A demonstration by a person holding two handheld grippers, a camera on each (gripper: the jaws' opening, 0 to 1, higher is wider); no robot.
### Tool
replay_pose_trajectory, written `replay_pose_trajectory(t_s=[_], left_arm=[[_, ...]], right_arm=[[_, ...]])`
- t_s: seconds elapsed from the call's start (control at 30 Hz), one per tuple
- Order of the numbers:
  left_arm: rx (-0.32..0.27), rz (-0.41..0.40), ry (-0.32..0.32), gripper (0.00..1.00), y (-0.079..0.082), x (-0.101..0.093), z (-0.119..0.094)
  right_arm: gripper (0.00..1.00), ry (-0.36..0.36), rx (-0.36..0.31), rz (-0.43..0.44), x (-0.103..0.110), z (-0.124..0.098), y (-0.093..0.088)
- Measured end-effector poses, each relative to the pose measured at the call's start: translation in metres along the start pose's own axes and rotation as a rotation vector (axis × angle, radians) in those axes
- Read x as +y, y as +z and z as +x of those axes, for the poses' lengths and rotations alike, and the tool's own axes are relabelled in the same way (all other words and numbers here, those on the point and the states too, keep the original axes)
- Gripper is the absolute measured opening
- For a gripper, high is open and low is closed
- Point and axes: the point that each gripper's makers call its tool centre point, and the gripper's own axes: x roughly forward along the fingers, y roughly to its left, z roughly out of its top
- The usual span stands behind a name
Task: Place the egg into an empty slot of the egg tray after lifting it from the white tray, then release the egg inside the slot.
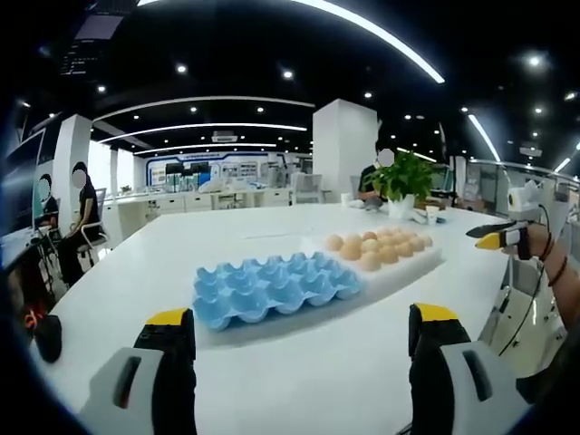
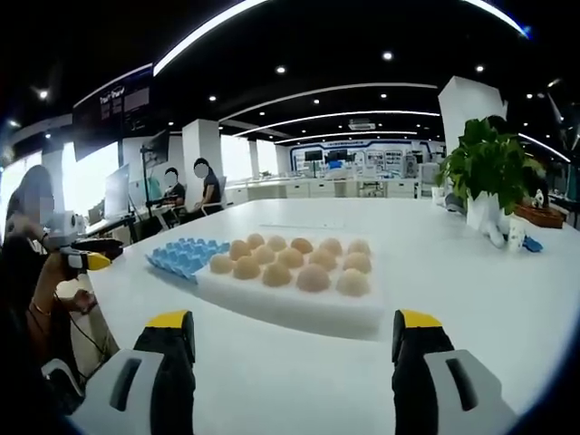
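Ahead of the left hand-held gripper [image 1: 301, 343], whose jaws stand wide apart and hold nothing, a blue egg tray [image 1: 275, 288] lies on the white counter [image 1: 181, 245], its slots bare. Touching its far side is the white tray [image 1: 412, 269], which carries the eggs [image 1: 381, 246] in rows. The right hand-held gripper [image 2: 295, 343], likewise spread and empty, has the white tray straight ahead and the egg tray beyond to its left.

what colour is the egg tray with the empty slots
Light blue; the egg tray shows best in the left gripper view.
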Motion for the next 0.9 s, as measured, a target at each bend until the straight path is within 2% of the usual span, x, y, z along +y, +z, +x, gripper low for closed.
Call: replay_pose_trajectory(t_s=[0.33, 0.57, 0.9], left_arm=[[0.004, 0.009, -0.007, 1.00, -0.001, -0.003, 0.000], [0.000, 0.019, -0.006, 1.00, 0.001, -0.002, -0.003], [0.013, 0.014, -0.007, 1.00, -0.006, -0.002, -0.004]], right_arm=[[0.93, 0.023, -0.024, 0.000, 0.006, 0.006, 0.012], [0.93, 0.039, -0.006, -0.007, 0.012, 0.015, 0.013], [0.89, 0.074, -0.049, 0.004, 0.023, 0.030, 0.029]])
